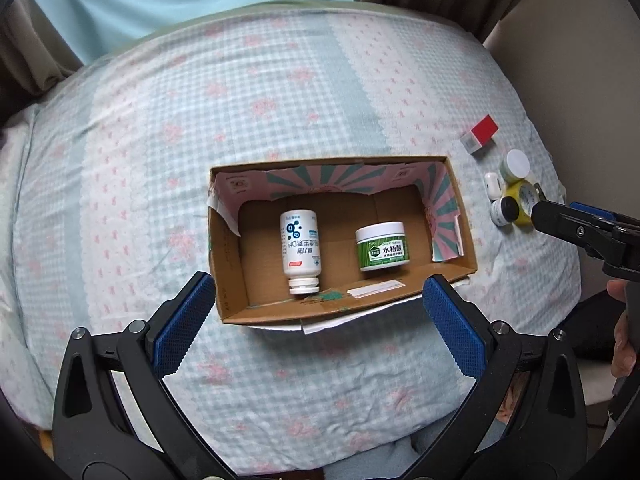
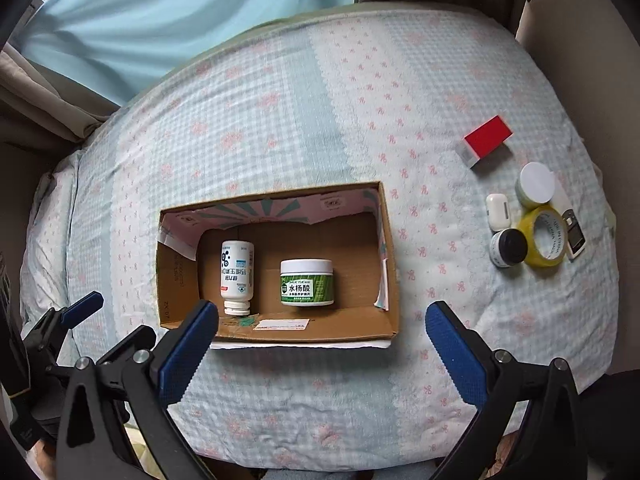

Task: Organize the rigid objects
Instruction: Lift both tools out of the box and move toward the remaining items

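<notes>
An open cardboard box (image 1: 460,216) (image 2: 390,264) lies on the bed. Inside it a white pill bottle (image 1: 300,250) (image 2: 237,276) lies on its side and a green-labelled white jar (image 1: 382,251) (image 2: 307,282) stands upright. My left gripper (image 1: 318,322) is open and empty just in front of the box. My right gripper (image 2: 322,354) is open and empty in front of the box's near right corner; its arm also shows in the left wrist view (image 1: 576,232). To the right lie a red and white box (image 2: 486,140), a white-lidded jar (image 2: 536,188), a white earbud case (image 2: 498,210), a small black-lidded jar (image 2: 508,248) and a yellow tape roll (image 2: 546,242).
A small dark gadget (image 2: 574,234) lies beside the tape roll. The bed has a blue checked sheet (image 2: 280,120) with pink flowers. Curtains (image 2: 160,12) hang behind it, a wall (image 2: 592,40) stands at the right.
</notes>
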